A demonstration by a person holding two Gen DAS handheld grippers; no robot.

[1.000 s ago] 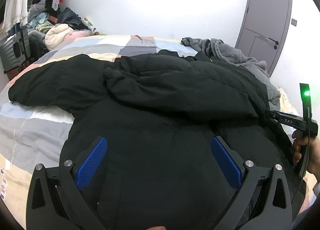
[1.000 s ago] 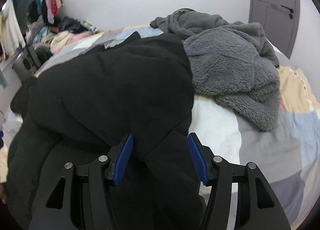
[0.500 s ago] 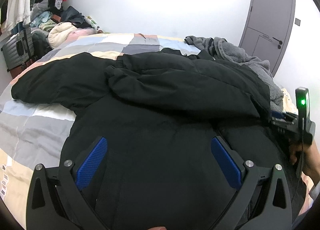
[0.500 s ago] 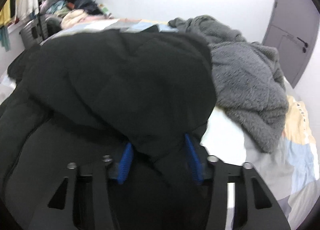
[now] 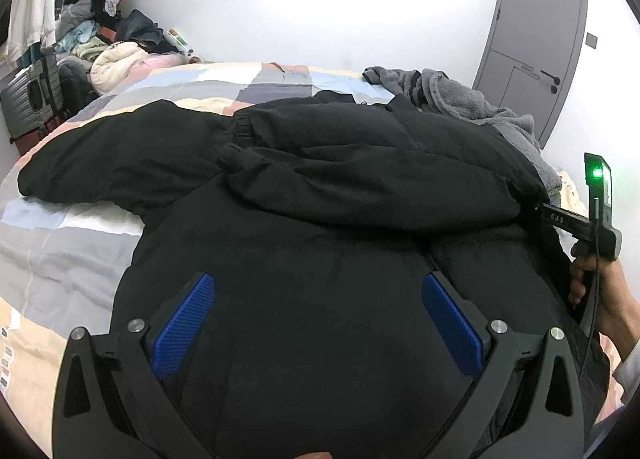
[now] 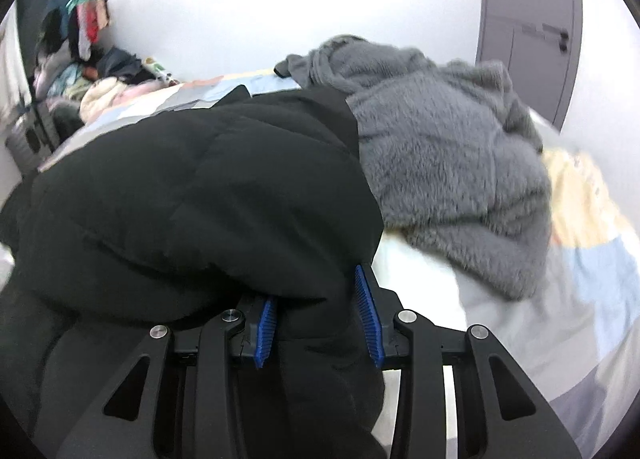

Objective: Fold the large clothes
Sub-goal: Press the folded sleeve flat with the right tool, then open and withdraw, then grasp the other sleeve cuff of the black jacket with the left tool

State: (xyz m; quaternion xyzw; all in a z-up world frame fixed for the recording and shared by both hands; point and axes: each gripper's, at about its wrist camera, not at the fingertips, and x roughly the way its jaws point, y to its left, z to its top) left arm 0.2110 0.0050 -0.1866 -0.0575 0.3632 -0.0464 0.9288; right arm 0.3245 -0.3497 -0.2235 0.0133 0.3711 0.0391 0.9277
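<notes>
bed (image 5: pixel 48 243): patchwork cover in grey, cream and blue blocks, filling the left and far side of the left wrist view, carrying all the clothes
black jacket (image 5: pixel 320 219): puffy, lying spread over the middle of the bed, taking up the centre and lower part of both views; one sleeve stretching toward the left edge of the left wrist view, the other lying folded across the body
grey fleece (image 6: pixel 440 147): crumpled on the bed, sitting upper right of the right wrist view, touching the jacket's far right edge
door (image 5: pixel 532 39): grey, shut, upper right of the left wrist view
clothes pile (image 5: pixel 108 51): heaped in the upper left corner, more garments hanging above it
left gripper (image 5: pixel 316 323): hovering low over the jacket body, lower centre of its frame, jaws standing wide, blue pads gripping nothing
right gripper (image 6: pixel 318 319): lower centre of its frame, jaws narrowing in on a bunched fold of jacket sitting between the pads
hand (image 5: pixel 600 287): holding the right gripper's handle at the right edge of the left wrist view, green light glowing on top
</notes>
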